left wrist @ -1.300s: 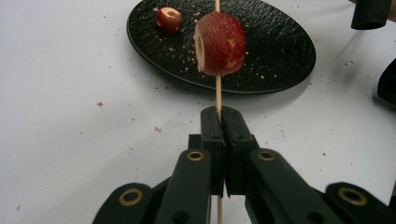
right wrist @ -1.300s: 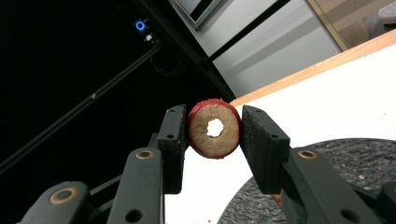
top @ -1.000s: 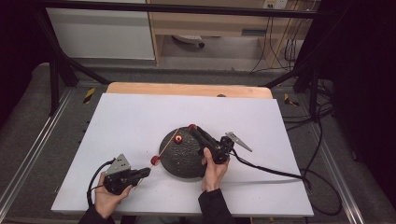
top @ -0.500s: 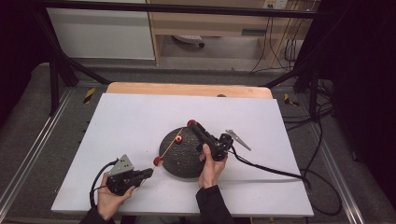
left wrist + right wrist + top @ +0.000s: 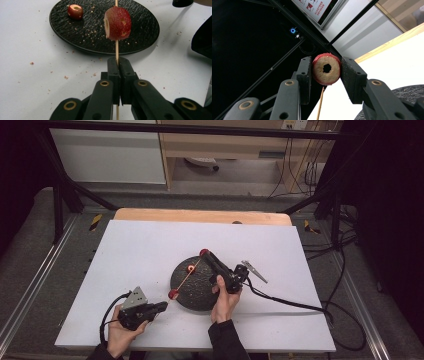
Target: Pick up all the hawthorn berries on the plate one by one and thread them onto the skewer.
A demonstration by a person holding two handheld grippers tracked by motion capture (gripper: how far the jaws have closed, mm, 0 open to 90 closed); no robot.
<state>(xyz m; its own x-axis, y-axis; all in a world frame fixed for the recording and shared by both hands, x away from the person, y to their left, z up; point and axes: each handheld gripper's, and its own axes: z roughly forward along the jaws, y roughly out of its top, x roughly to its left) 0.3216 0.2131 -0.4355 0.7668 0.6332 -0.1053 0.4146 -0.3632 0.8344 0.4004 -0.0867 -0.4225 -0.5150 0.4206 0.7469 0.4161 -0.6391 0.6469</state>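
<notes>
Left gripper [image 5: 161,306]: held low at the near-left of the white table [image 5: 125,250]; jaws fully closed on the butt end of a thin wooden skewer [image 5: 116,50], seen pinched between the pads in the left gripper view.
Skewer: runs from that grip up and right across the black plate [image 5: 187,295] toward the right gripper.
Threaded fruit [image 5: 117,23]: one cored red piece, hawthorn-like, already on the stick, over the plate's near rim.
Loose fruit [image 5: 75,11]: a second cored piece lying on the plate, apart from the stick.
Right gripper [image 5: 204,253]: raised over the plate's far edge; jaws narrow, clamped on a third cored fruit [image 5: 326,68], bore facing the camera.
Skewer tip: below that fruit in the right gripper view, not in the bore.
Stage, as judged: aligning bore and tip for threading.
Risk 1: tip meets flesh beside the bore; the stick bows or snaps.
Risk 2: a hard squeeze splits the soft ring.
Risk 3: the stick pivots in the left grip, since it is held at one end.
Crumbs: scattered on plate and table.
</notes>
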